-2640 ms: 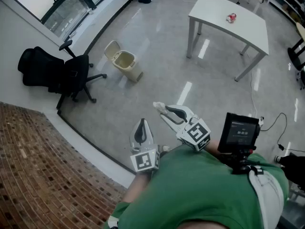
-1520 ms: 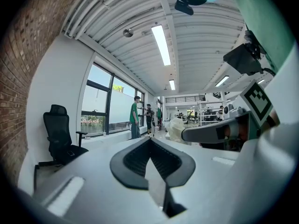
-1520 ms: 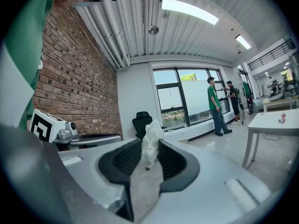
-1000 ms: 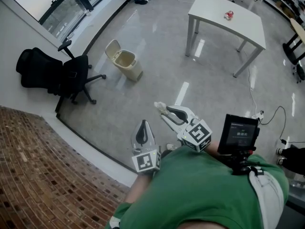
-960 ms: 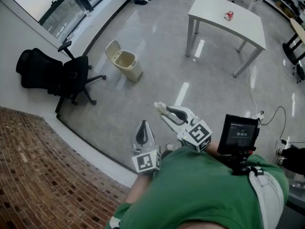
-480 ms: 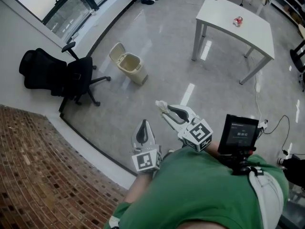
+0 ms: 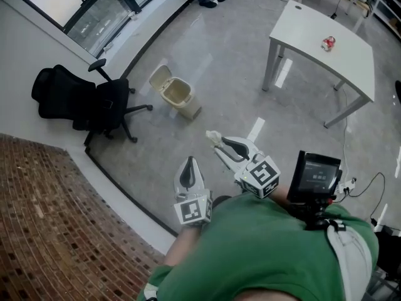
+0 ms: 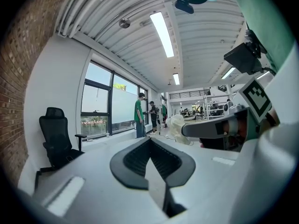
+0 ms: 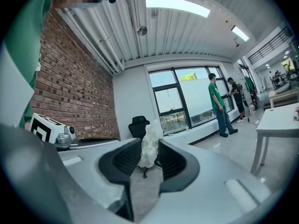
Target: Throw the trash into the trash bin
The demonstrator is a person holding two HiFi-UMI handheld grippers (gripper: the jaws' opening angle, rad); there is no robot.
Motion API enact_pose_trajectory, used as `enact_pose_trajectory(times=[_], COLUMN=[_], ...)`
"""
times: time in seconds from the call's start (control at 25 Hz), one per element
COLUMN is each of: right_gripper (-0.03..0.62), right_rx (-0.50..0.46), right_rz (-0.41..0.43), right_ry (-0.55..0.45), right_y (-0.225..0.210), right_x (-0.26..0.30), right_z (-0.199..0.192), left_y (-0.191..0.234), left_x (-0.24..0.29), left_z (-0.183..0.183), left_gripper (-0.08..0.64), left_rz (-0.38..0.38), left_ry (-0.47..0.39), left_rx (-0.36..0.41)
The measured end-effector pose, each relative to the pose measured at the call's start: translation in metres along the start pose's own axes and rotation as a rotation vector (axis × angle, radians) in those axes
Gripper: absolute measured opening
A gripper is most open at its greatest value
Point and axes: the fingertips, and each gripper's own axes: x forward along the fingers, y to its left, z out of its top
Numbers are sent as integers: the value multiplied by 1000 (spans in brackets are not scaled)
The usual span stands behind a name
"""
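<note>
A beige trash bin (image 7: 180,97) with its lid flipped open stands on the grey floor, far ahead and to the left of both grippers. My right gripper (image 7: 217,142) is shut on a crumpled white paper wad (image 7: 212,137). In the right gripper view the wad (image 9: 150,146) sits pinched between the dark pads (image 9: 126,158) and pokes up above them. My left gripper (image 7: 189,163) hangs beside it, lower left, shut with nothing in it (image 8: 150,143). In the left gripper view the right gripper's jaw (image 8: 210,128) and the wad (image 8: 179,127) show at the right.
A black office chair (image 7: 88,102) stands left of the bin by the wall. A white table (image 7: 338,58) with a red can (image 7: 328,42) is at the upper right. People stand by the windows (image 9: 217,101). A brick wall (image 7: 50,231) runs along the left.
In the head view the bin, chair and table have slid right and down as I walk. Both grippers keep their pose, and the wad stays in the right one.
</note>
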Motion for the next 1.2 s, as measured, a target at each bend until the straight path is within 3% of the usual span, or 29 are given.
enact_pose_trajectory(times=[0.28, 0.56, 0.96, 1.2], right_gripper=[115, 115, 115, 115], right_rx=[15, 34, 2, -27], right_rz=[24, 27, -6, -3], right_ry=[1, 9, 39, 45], right_y=[-47, -70, -103, -108], right_x=[7, 25, 85, 154], right_z=[7, 8, 15, 28], left_y=[-18, -9, 34, 92], left_x=[38, 69, 131, 171], left_z=[5, 5, 3, 6], left_gripper=[5, 5, 5, 5], left_rz=[36, 47, 23, 28], left_ry=[16, 33, 16, -5], left_rx=[15, 21, -11, -27])
